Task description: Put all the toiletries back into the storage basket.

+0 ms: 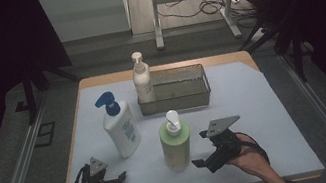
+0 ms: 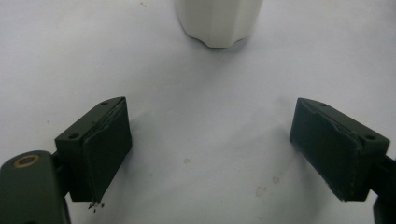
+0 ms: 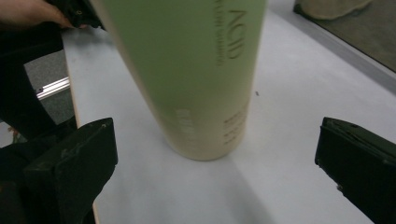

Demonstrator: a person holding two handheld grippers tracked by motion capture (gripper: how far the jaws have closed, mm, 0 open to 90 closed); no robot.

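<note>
Green pump bottle (image 1: 175, 142) upright at counter (image 1: 267, 119) front-centre, between two hand-held tongs, both released.

Right tongs (image 1: 205, 148) sit just right of the green bottle, jaws spread wide, nothing between them; in the right gripper view the bottle (image 3: 196, 70) stands ahead of the gap, its top cut off by the frame and its label print blurred, only "ACID" legible. Left tongs (image 1: 115, 179) rest near the front-left edge, jaws apart and empty; the left gripper view shows a white bottle base (image 2: 218, 21) ahead, its upper part cut off. White bottle with blue pump (image 1: 120, 125) stands left of the green one. Cream pump bottle (image 1: 142, 79) stands at the left end of the metal tray (image 1: 187, 98); whether inside cannot be told.
</note>
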